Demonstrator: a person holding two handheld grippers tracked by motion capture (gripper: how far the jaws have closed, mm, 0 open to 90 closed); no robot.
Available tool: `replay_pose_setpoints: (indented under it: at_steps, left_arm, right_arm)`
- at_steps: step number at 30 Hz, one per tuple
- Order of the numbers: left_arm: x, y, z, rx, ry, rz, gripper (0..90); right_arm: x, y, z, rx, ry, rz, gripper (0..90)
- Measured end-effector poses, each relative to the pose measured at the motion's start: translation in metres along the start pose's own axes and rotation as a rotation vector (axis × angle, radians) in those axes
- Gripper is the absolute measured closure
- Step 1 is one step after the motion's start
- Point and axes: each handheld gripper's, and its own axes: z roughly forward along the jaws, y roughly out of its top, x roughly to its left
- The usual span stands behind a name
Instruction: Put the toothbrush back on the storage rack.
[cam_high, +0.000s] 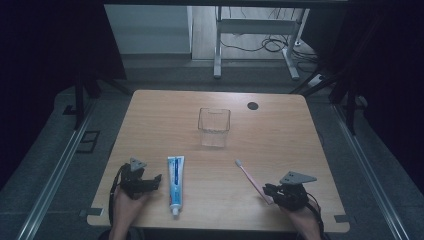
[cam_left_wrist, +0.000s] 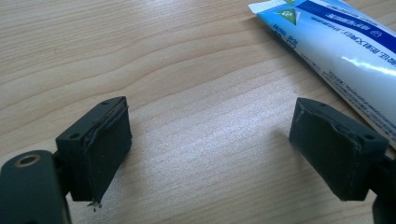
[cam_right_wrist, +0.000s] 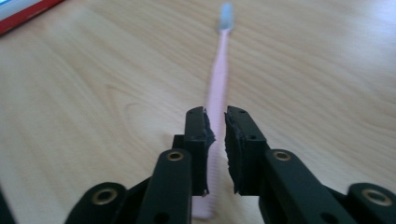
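On the wooden table (cam_high: 280, 130) the right gripper (cam_high: 270, 193) sits at the near right corner, its jaws clenched on the handle of a pink toothbrush (cam_high: 249, 179). In the right gripper view the two black pads press on the pink handle (cam_right_wrist: 215, 107) from either side, a little above its blunt end, and the rest of the brush runs straight away from the jaws to the pale bristle head, which is blurred. From the high view the toothbrush slants from the gripper up and to the left, its head pointing toward the middle of the table; whether the head rests on the wood or hangs just clear of it cannot be told. The left gripper (cam_high: 159, 179) is held at the near left corner, released, with its jaws standing wide apart over bare wood in the left gripper view (cam_left_wrist: 210, 154) and nothing between them. Just to its right lies a blue and white toothpaste tube (cam_high: 175, 182), flat on the table with its white cap toward the near edge; in the left gripper view the tube (cam_left_wrist: 336, 42) runs past the outside of the right-hand jaw. Farther off, near the table's centre, stands a clear square plastic cup (cam_high: 214, 127), upright and well apart from both grippers. A small dark round hole (cam_high: 253, 106) marks the table toward the far edge, right of the cup.
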Motion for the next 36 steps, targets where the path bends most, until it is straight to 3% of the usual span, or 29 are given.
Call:
replay_pose_setpoints:
  at_steps: [5, 14, 30, 36]
  left_arm:
    - [0.0, 0.0, 0.0, 0.0, 0.001, -0.001, 12.9]
    - [0.0, 0.0, 0.0, 0.0, 0.001, 0.0, 12.9]
    - [0.0, 0.0, 0.0, 0.0, 0.0, 0.0, 12.9]
    - [0.0, 0.0, 0.0, 0.0, 0.001, 0.0, 12.9]
  right_arm:
    - [0.011, 0.0, 0.009, 0.026, 0.038, -0.026, 85.2]
    - [0.013, -0.005, 0.019, 0.072, 0.052, -0.05, 87.0]
    - [-0.011, -0.012, 0.013, 0.067, -0.003, -0.01, 86.4]
    - [-0.016, -0.011, 0.007, 0.059, -0.002, 0.001, 83.8]
